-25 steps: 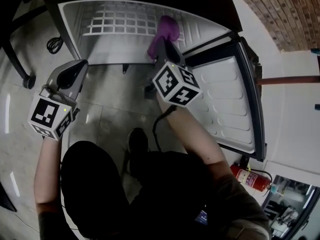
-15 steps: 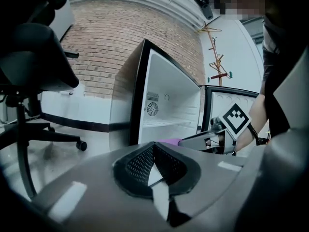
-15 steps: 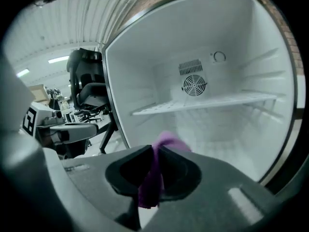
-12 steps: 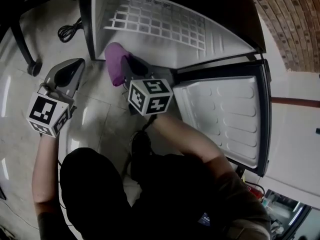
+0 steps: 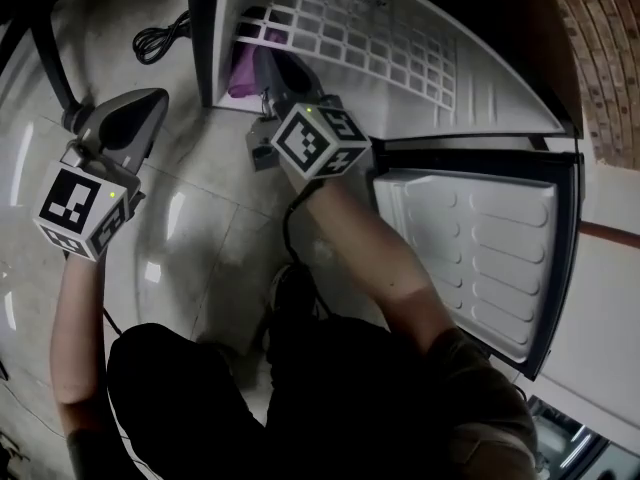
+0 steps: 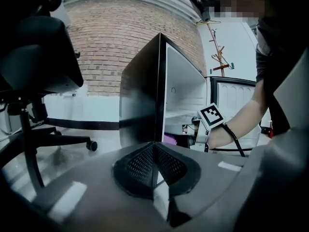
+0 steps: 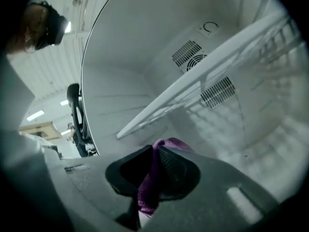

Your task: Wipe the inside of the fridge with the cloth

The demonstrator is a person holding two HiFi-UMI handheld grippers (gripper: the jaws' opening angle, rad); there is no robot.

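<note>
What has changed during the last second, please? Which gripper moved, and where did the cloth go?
The right gripper, shut on the purple cloth, moved from the middle-right of the fridge opening across to its left side, and is now under the wire shelf. The left gripper stayed shut and empty outside the fridge; the door stayed open.

Left gripper (image 5: 150, 104) closed, right gripper (image 7: 155, 154) clamped

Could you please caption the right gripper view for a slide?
Right gripper, shut on a purple cloth, inside the white fridge below its wire shelf.
</note>
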